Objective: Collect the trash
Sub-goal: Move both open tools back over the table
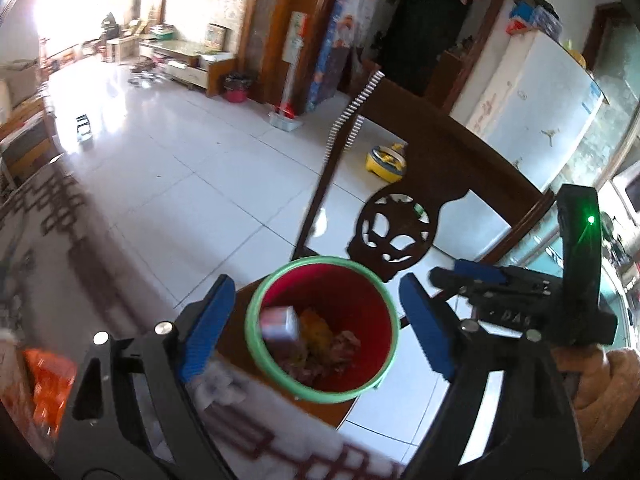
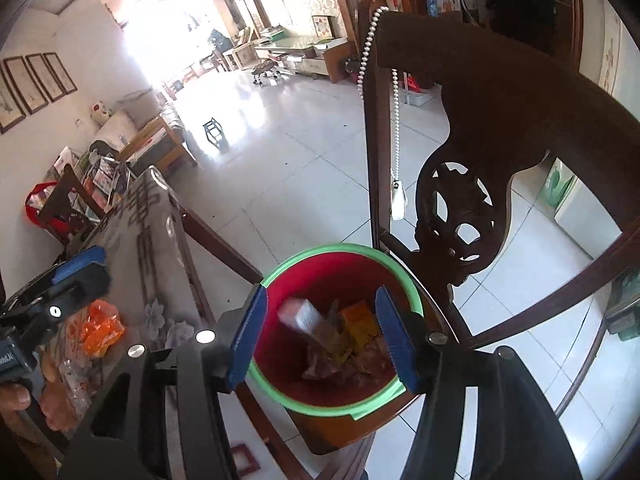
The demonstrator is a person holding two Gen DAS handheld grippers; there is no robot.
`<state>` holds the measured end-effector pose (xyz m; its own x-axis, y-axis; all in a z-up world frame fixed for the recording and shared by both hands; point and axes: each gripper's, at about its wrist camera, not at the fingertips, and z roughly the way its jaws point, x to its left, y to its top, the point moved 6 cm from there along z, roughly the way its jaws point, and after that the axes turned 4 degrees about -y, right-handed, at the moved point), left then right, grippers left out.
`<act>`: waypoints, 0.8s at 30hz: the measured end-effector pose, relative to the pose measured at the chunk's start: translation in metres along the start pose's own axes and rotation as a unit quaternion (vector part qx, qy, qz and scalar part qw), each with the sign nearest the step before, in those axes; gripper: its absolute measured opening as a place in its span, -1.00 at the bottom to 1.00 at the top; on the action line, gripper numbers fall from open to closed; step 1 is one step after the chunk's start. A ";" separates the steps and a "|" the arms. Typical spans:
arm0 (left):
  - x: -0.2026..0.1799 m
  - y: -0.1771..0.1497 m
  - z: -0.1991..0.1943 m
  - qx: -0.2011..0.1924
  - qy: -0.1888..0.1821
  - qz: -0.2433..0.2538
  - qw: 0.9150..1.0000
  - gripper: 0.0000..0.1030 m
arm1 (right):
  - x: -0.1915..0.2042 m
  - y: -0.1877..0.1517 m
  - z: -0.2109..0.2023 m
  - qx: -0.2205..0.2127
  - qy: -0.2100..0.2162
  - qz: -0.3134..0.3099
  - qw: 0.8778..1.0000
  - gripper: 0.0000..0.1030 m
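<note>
A red bin with a green rim (image 1: 320, 330) stands on a wooden chair seat beside the table. It holds a small white and red carton (image 1: 280, 322), blurred as if in mid-fall, above yellow and brown wrappers (image 1: 324, 346). My left gripper (image 1: 316, 328) is open and empty above the bin. My right gripper (image 2: 322, 338) is open and empty, also over the bin (image 2: 340, 336), with the carton (image 2: 302, 316) between its pads. The right gripper shows in the left wrist view (image 1: 472, 276). The left gripper shows in the right wrist view (image 2: 80, 266).
A carved dark wooden chair back (image 2: 480, 128) rises right behind the bin, with a bead chain (image 2: 394, 112) hanging on it. The patterned tablecloth (image 2: 152, 216) lies to the left with an orange wrapper (image 2: 102, 326) and clear plastic on it. White tiled floor beyond.
</note>
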<state>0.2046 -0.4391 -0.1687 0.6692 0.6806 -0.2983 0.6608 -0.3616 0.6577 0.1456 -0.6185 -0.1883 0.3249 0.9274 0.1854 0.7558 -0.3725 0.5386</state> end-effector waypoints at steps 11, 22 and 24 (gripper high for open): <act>0.064 -0.093 -0.122 -0.039 0.087 -0.128 0.987 0.59 | 0.081 -0.036 -0.019 0.016 0.032 -0.068 0.997 0.11; 0.142 -0.188 -0.247 -0.050 0.199 -0.156 0.966 0.59 | 0.263 -0.129 0.001 0.099 0.129 -0.233 0.959 0.11; 0.161 -0.211 -0.267 -0.041 0.217 -0.169 0.960 0.59 | 0.300 -0.146 0.010 0.114 0.143 -0.265 0.947 0.11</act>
<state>0.0825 -0.0832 -0.1707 0.2047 0.9585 -0.1986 0.7741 -0.0343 0.6321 0.1384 -0.2864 -0.2197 -0.2778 0.9451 0.1719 0.8834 0.1810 0.4323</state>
